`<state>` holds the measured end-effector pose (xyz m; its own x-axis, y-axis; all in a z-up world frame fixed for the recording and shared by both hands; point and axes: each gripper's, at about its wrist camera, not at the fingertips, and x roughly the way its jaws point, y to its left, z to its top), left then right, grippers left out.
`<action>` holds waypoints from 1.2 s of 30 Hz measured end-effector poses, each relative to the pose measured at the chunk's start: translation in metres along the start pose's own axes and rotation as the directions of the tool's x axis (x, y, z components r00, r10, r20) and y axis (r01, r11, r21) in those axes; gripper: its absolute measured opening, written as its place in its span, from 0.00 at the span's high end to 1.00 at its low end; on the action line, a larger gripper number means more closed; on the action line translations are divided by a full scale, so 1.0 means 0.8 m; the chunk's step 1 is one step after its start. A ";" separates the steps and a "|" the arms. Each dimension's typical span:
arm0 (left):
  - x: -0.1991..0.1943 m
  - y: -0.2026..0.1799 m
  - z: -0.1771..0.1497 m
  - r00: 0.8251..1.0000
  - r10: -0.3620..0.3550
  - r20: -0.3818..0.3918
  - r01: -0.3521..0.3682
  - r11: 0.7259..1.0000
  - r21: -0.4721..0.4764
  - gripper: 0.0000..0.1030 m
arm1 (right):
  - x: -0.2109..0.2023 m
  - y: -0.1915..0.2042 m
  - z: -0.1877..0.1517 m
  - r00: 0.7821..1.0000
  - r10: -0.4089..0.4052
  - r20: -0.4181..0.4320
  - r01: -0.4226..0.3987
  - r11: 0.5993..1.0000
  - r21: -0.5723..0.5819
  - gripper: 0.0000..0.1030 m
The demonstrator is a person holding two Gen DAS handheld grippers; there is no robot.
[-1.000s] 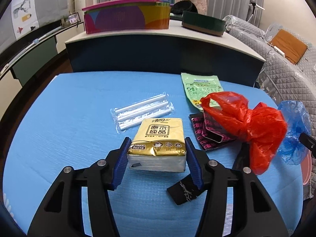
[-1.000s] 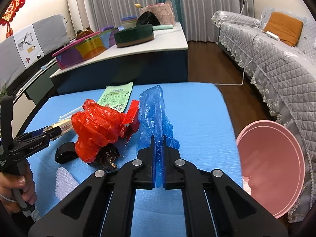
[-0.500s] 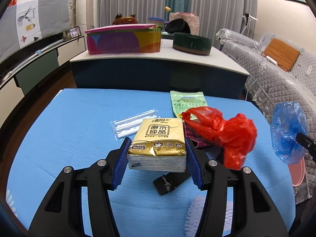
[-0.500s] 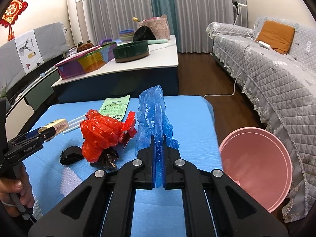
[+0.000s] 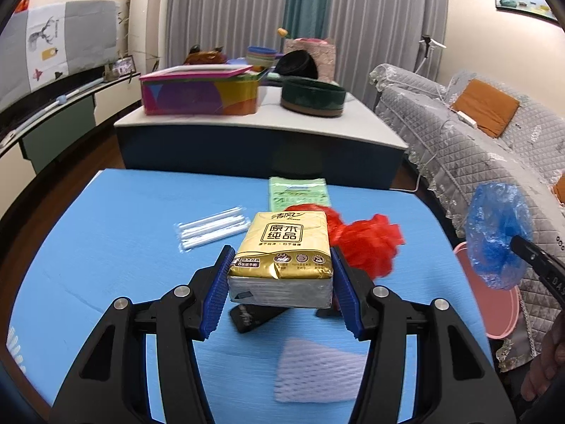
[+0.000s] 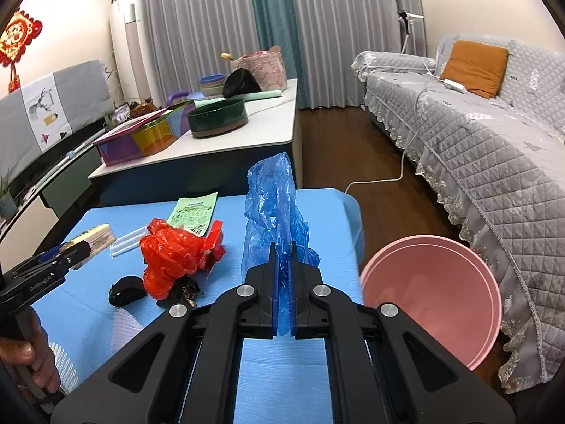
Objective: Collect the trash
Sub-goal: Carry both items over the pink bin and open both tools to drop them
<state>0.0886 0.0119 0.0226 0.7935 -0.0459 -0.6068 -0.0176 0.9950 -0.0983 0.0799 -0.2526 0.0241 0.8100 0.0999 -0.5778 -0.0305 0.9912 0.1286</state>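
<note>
Two grippers hang over the blue table [image 5: 106,247] — beside it stands a pink bin [image 6: 432,300]. On the table lies a red bag [image 6: 169,258]. The right gripper [image 6: 281,265] is clamped on a blue bag [image 6: 272,212]; the left gripper [image 5: 280,282] squeezes a tissue pack [image 5: 282,258] held above the tabletop.
</note>
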 end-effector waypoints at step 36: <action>0.011 -0.242 0.017 0.971 -0.239 -0.005 0.236 0.955 0.180 0.48 | -0.056 -0.163 0.012 0.980 -0.194 0.047 0.183 0.967 0.175 0.96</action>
<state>0.1072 -0.1799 0.0470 0.7714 -0.2830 -0.5699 0.2798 0.9553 -0.0956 0.0537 -0.3875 0.0410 0.8274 -0.0980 -0.5530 0.2212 0.9620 0.1603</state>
